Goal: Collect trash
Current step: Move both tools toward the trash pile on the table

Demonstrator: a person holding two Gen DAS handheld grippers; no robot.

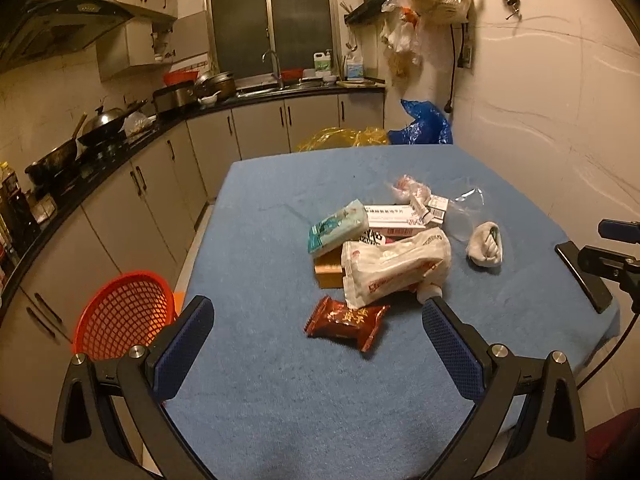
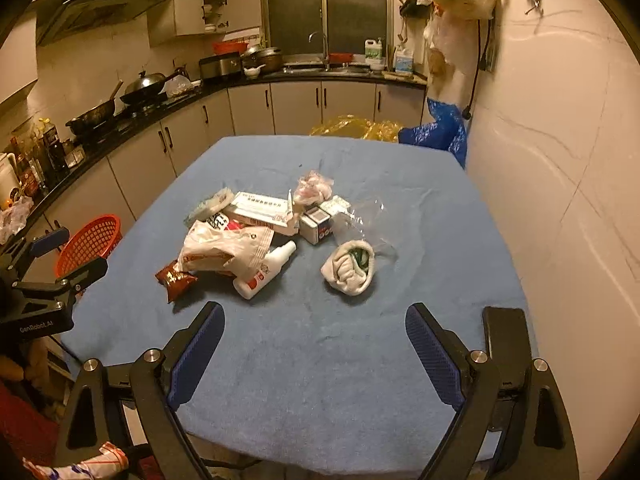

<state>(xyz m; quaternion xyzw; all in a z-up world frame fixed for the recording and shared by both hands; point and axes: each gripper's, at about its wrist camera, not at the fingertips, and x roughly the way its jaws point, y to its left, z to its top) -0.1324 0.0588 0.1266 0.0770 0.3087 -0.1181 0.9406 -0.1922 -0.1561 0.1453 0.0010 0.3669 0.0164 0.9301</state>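
Trash lies piled on the blue table (image 1: pixel 280 380) (image 2: pixel 320 360): a red snack wrapper (image 1: pixel 346 321) (image 2: pixel 175 279), a white plastic bag (image 1: pixel 394 266) (image 2: pixel 224 250), a white bottle (image 2: pixel 266 270), a teal tissue pack (image 1: pixel 338 230), a white-and-red medicine box (image 1: pixel 394 218) (image 2: pixel 260 208), a small box (image 2: pixel 316 226), clear film (image 1: pixel 464 208) (image 2: pixel 360 216) and a wadded white ball (image 1: pixel 486 244) (image 2: pixel 349 266). My left gripper (image 1: pixel 318 326) hovers open just short of the red wrapper. My right gripper (image 2: pixel 315 330) is open too, in front of the white ball, holding nothing.
An orange mesh basket (image 1: pixel 124 316) (image 2: pixel 90 242) stands off the table's left side. A black phone (image 1: pixel 584 276) (image 2: pixel 506 334) lies near the right edge. Beyond the table are yellow and blue bags (image 1: pixel 424 124) and the kitchen counter (image 1: pixel 100 160).
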